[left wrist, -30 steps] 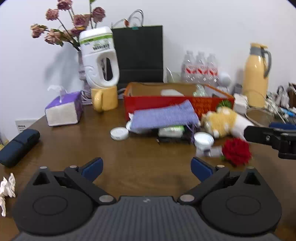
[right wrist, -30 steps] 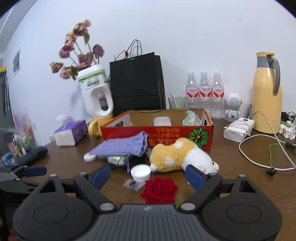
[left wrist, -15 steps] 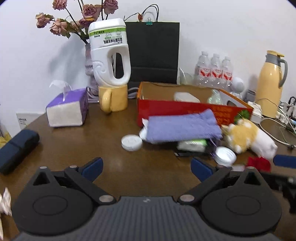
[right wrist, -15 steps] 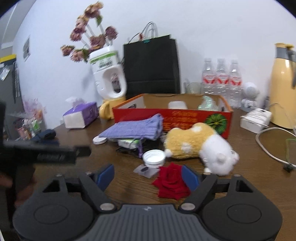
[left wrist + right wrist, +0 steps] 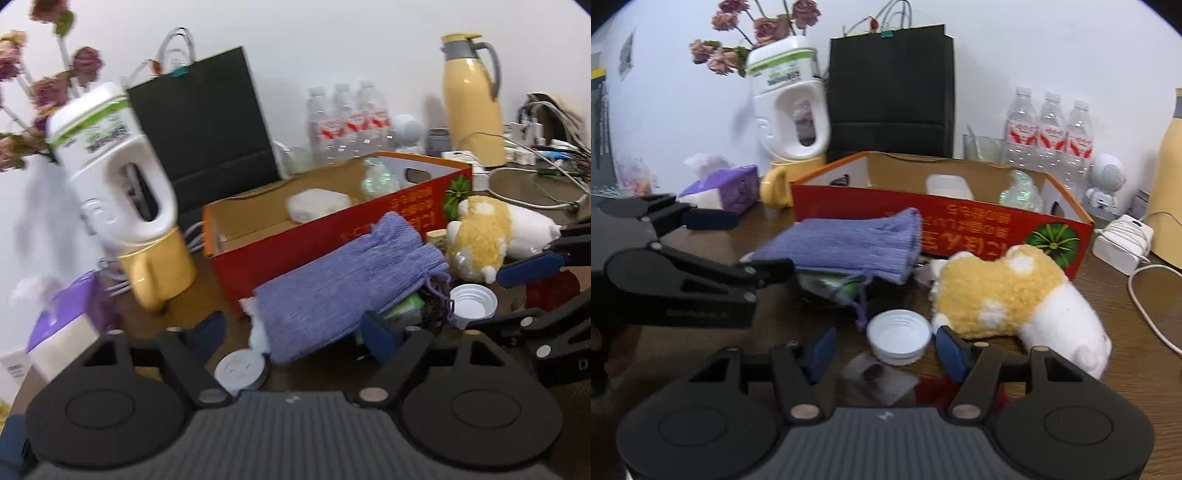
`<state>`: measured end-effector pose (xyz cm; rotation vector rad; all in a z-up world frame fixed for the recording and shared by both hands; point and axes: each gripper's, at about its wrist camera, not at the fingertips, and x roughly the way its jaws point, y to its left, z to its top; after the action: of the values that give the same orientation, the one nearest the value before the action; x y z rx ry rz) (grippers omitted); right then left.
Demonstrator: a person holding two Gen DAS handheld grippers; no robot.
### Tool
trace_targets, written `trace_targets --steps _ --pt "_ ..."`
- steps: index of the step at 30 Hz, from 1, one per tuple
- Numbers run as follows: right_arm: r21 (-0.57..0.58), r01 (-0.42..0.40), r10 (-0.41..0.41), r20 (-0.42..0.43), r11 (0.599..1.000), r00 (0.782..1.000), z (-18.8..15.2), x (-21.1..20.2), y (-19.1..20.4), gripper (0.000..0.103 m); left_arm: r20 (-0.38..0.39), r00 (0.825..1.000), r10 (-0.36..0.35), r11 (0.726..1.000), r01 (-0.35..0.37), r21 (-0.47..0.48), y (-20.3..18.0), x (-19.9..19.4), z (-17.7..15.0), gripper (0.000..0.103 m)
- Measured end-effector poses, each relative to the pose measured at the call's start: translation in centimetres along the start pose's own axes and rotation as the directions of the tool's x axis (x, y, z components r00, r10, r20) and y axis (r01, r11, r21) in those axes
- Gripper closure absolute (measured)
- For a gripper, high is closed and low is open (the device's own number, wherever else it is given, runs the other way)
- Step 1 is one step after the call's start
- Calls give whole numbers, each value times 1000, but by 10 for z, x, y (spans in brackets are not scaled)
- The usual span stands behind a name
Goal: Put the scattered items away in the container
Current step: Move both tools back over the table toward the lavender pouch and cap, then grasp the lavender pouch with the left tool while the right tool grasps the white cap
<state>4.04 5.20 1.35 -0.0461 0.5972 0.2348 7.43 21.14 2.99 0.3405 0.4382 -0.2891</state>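
The red cardboard box (image 5: 295, 254) stands open on the brown table with a white piece and a crumpled clear wrapper inside. A purple cloth pouch (image 5: 351, 291) leans on its front wall over a green packet. My left gripper (image 5: 293, 332) is closing, and the pouch's near end lies between its pads without being pressed. A flat white lid (image 5: 240, 369) lies just below. My right gripper (image 5: 886, 350) is closing too. A white cap (image 5: 899, 341) sits at its fingertips and a red rose (image 5: 550, 291) lies between its fingers, untouched. A yellow-and-white plush toy (image 5: 1008, 295) lies to the right.
A white detergent bottle (image 5: 110, 173) stands on a yellow mug (image 5: 159, 269) left of the box, beside a purple tissue box (image 5: 724, 188). A black paper bag (image 5: 890, 92), water bottles (image 5: 1049, 133) and a yellow thermos (image 5: 469, 99) line the wall. A charger (image 5: 1123, 240) and cables lie right.
Both grippers have moved in on the pile and their jaws have narrowed. The left one has rolled and reached the pouch. The right one has come down over the rose and cap.
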Motion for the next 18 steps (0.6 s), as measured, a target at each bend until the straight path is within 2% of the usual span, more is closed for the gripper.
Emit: trace_targets --steps 2,4,6,8,10,11,12,14,15,16,18 --pt "22 11 -11 -13 1000 1000 1 4 -6 44 -1 997 -78 997 78 -18 5 9 2 30" --pt "44 15 -13 -28 999 1000 1 9 -12 44 -14 989 -144 989 143 -43 10 18 4 49" --pt "56 18 -16 -36 998 999 1 13 -15 44 -26 984 -178 983 176 -47 12 24 5 58" --pt "62 6 -3 -47 998 999 2 17 -17 44 -20 978 -207 978 206 -27 10 26 8 58" --pt "65 3 1 -53 998 999 2 20 -18 44 -18 976 -218 976 218 -7 6 27 12 47" --pt "62 6 -2 -55 998 998 3 21 -17 44 -19 973 -231 973 231 1 4 26 14 37" --pt "59 7 -4 -53 998 999 4 22 -16 44 -18 968 -251 968 251 7 2 25 16 34" --pt "61 6 -2 -54 998 999 5 23 -17 44 -25 959 -283 959 283 22 -3 26 18 34" --pt "67 1 3 -50 998 999 5 24 -17 44 -42 961 -275 961 276 33 -7 29 19 36" --pt "73 -6 10 -47 997 999 5 24 -19 44 -60 963 -263 963 265 47 -11 32 20 44" --pt "74 -12 15 -43 997 999 5 24 -20 44 -66 961 -268 962 270 37 -13 32 19 53"
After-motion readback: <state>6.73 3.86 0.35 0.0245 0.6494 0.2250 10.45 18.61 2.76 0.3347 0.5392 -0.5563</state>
